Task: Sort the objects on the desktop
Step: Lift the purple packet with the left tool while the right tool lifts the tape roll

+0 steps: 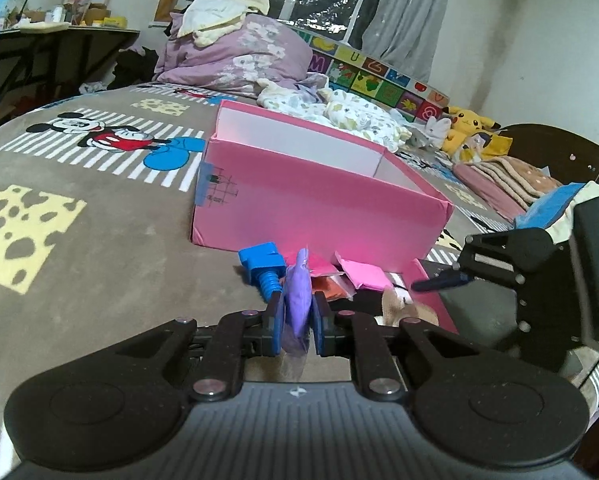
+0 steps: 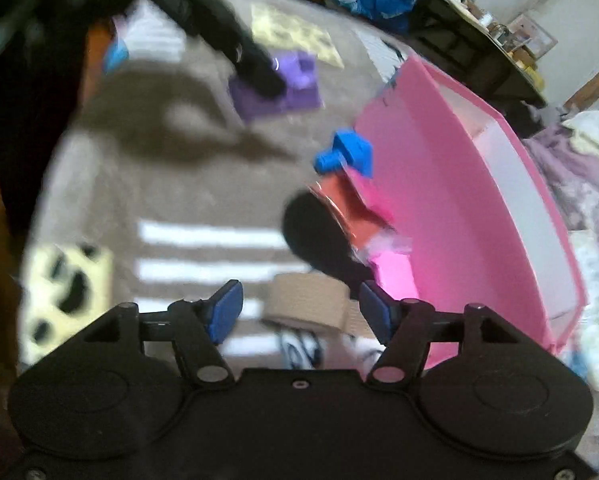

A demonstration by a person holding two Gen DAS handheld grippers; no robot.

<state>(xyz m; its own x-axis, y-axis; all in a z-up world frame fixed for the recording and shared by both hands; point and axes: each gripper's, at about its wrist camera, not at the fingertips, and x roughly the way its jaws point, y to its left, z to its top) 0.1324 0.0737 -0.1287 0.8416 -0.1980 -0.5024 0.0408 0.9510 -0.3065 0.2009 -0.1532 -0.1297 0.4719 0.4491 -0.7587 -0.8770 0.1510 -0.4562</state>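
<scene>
Already the left hand-held gripper (image 1: 298,322) is clamping a purple sachet (image 1: 298,300) edge-on between its pads, the sachet's long axis standing upright in the left wrist view. From it, the pink box (image 1: 319,200) is lying at twelve o'clock on the bed (image 1: 79,280), open top upward, with the blue bolt (image 1: 261,266) at eleven o'clock just before the box wall. By my judgement the left hand is the one to carry over that wall. Across, the right hand-held gripper (image 2: 299,312) is hovering with jaws apart, nothing pressed between them, a tan block (image 2: 305,306) lying below in the blurred view.
</scene>
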